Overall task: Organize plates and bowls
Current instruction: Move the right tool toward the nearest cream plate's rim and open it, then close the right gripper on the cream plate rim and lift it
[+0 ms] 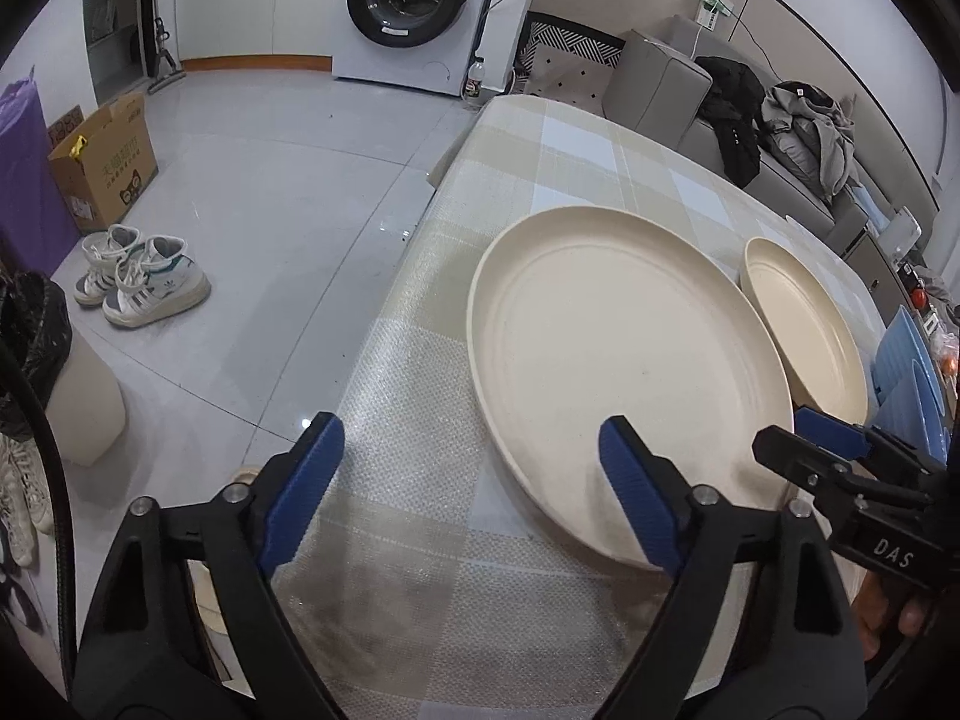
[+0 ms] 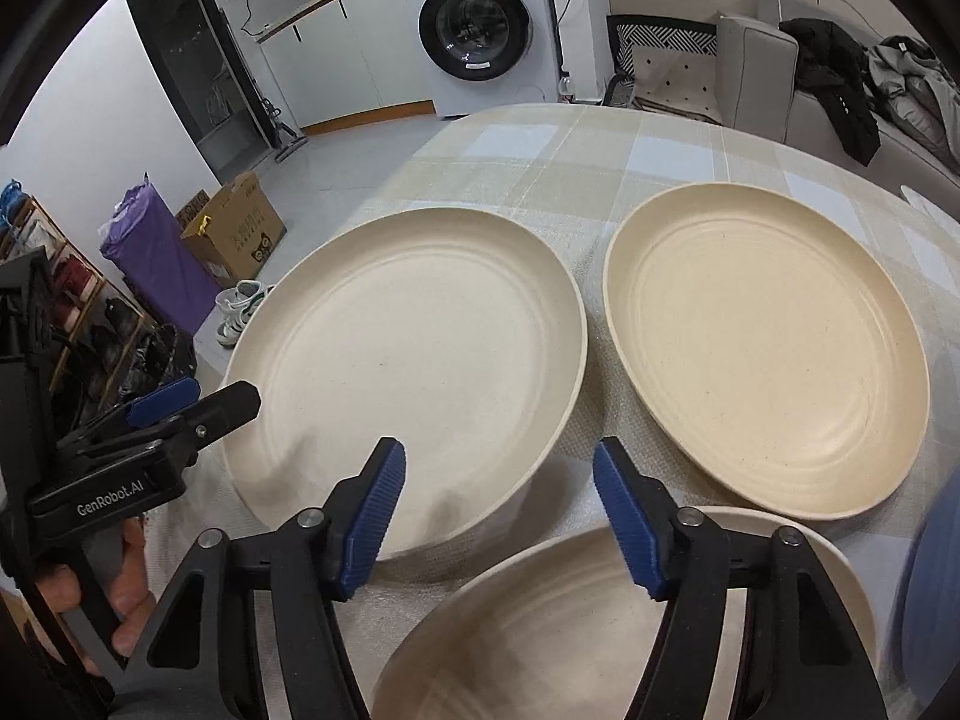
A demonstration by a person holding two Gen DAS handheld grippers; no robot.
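nothing is looking stacked yet: the big plate (image 2: 408, 372) and the yellower plate (image 2: 768, 348) are lying side by side on the table (image 2: 540, 138), both empty, a third dish (image 2: 540, 618) sitting nearer, also empty. the left gripper (image 1: 468, 492) and right gripper (image 2: 498, 516) are hovering wide open, holding nothing.

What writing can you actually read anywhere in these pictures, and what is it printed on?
"DAS": right gripper, on its black body.
"GenRobot.AI": left gripper, on its black body.
Cardboard box: printed characters, too blurred to read.
Washing machine: panel and sticker text, too small to read.
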